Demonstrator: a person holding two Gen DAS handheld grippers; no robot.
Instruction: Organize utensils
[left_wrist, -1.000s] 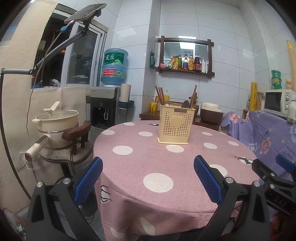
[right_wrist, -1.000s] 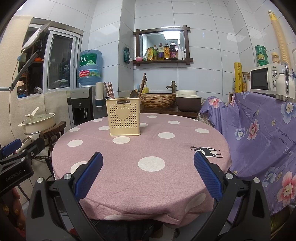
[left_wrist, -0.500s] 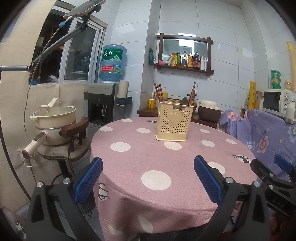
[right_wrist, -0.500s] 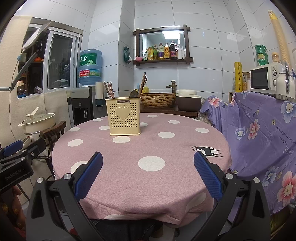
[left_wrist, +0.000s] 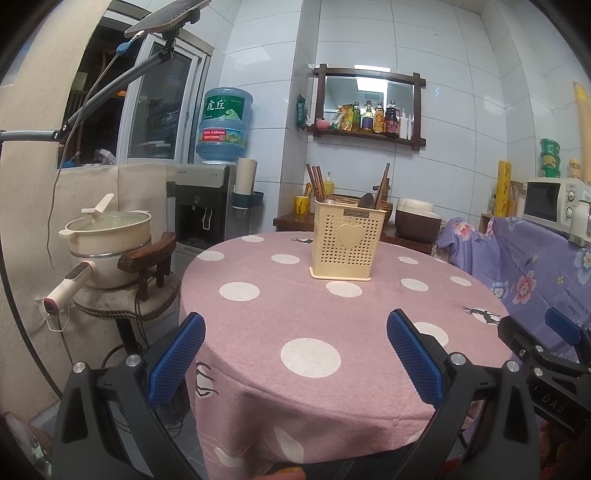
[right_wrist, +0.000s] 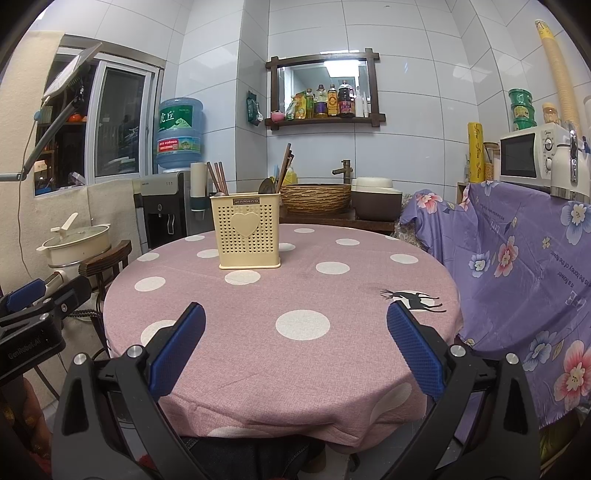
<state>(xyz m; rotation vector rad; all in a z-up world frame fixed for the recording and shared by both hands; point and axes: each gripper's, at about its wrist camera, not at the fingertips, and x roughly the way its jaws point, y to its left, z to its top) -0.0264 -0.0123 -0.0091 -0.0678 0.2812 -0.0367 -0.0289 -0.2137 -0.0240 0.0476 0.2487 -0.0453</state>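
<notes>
A cream perforated utensil holder (left_wrist: 343, 240) (right_wrist: 246, 230) with a heart on its front stands upright on the far half of the round pink polka-dot table (left_wrist: 295, 317) (right_wrist: 295, 280). Brown chopsticks (left_wrist: 316, 182) (right_wrist: 217, 178) stick up at its left, and a dark spoon (right_wrist: 265, 185) and more sticks at its right. My left gripper (left_wrist: 295, 354) is open near the table's front left edge, nothing between its blue pads. My right gripper (right_wrist: 295, 350) is open at the front edge, also with nothing in it. Both are well short of the holder.
A stool with a cream pot (left_wrist: 107, 236) stands left of the table, a water dispenser (left_wrist: 207, 206) behind it. A purple flowered cloth (right_wrist: 517, 258) covers furniture on the right, with a microwave (right_wrist: 528, 158) on top. A basket sink (right_wrist: 316, 197) sits behind the table.
The left gripper has drifted back and to the left, so the holder sits further right and higher in its view. The right gripper's view is almost unchanged. Both stayed open.
</notes>
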